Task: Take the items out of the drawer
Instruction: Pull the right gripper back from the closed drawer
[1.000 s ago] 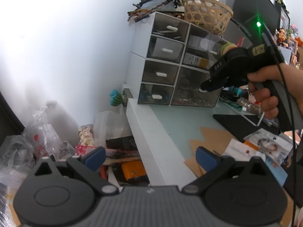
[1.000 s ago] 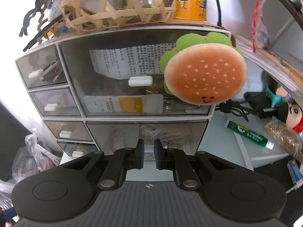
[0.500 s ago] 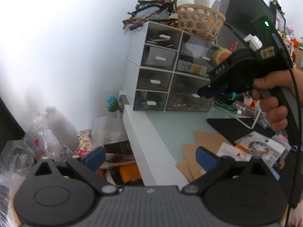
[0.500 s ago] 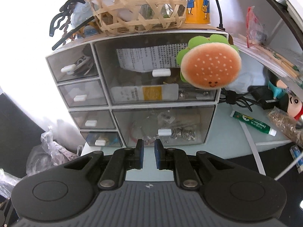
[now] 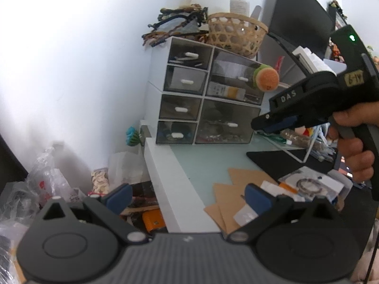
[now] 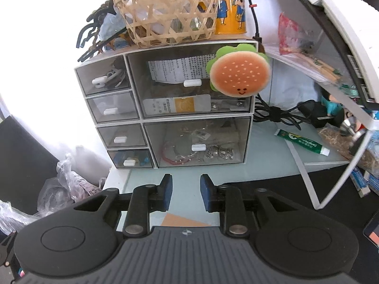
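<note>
A white drawer unit (image 6: 163, 116) with several smoky clear drawers stands at the back of the desk, all shut; it also shows in the left wrist view (image 5: 203, 94). The lower right drawer (image 6: 197, 142) holds jewellery and has a white handle (image 6: 198, 147). My right gripper (image 6: 185, 193) is partly open and empty, a short way in front of that drawer; it shows from the side in the left wrist view (image 5: 272, 124). My left gripper (image 5: 187, 196) is wide open and empty, well back over the desk's left edge.
A burger plush (image 6: 239, 73) hangs on the unit's upper right. A wicker basket (image 6: 170, 11) and yellow cup (image 6: 229, 7) sit on top. A white wire shelf (image 6: 331, 142), a cable and a green tube (image 6: 302, 142) are right. Cardboard and cards (image 5: 260, 189) lie on the desk; bags (image 5: 47, 184) lie left.
Both grippers have pulled back from the drawer unit. My right gripper, nearly shut before, has opened partway.
</note>
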